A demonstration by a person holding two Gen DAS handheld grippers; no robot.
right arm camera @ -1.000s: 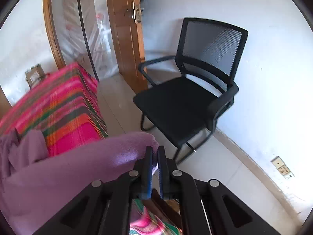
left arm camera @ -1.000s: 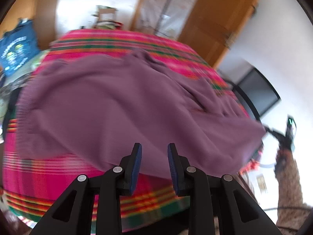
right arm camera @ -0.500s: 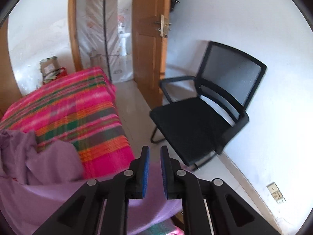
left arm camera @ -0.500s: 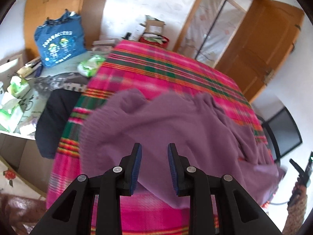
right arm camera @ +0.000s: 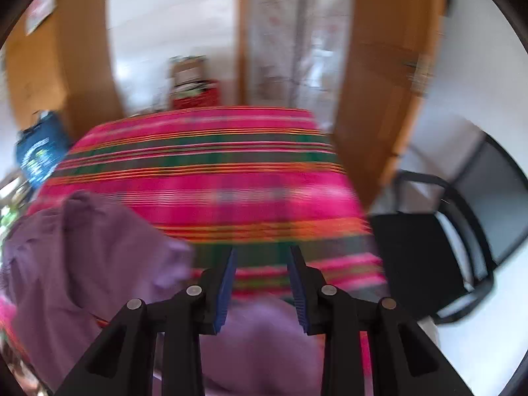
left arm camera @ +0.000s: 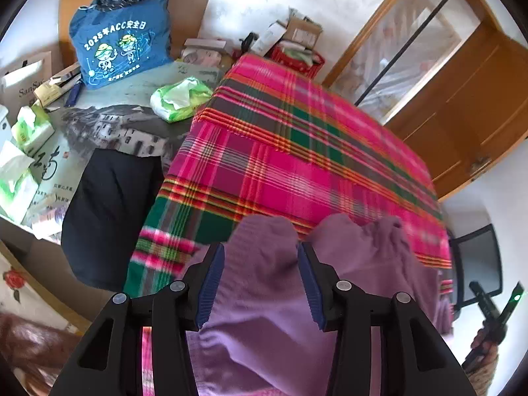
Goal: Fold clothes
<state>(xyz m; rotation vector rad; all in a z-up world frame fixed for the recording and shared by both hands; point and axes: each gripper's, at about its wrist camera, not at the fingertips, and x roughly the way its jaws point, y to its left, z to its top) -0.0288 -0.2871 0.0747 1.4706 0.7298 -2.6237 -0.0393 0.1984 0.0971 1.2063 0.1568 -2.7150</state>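
Observation:
A purple sweater lies bunched on the near part of the pink plaid table cover. My left gripper hovers over it, jaws opening. The cloth shows between the blue pads, which do not press on it. The right wrist view is blurred by motion. There my right gripper is also opening above the plaid cover. Part of the sweater is heaped to its left and part lies beneath the fingers, free of them. A person's hand shows at the left view's lower right edge.
Left of the table a lower surface carries a blue printed bag, green tissue packs and a dark cloth hanging over its edge. A black office chair stands right of the table. Wooden doors are behind.
My right gripper was shut on the sweater's edge, has let it go and swung round toward the table. The left gripper's jaws have widened, and it has moved over the bunched sweater.

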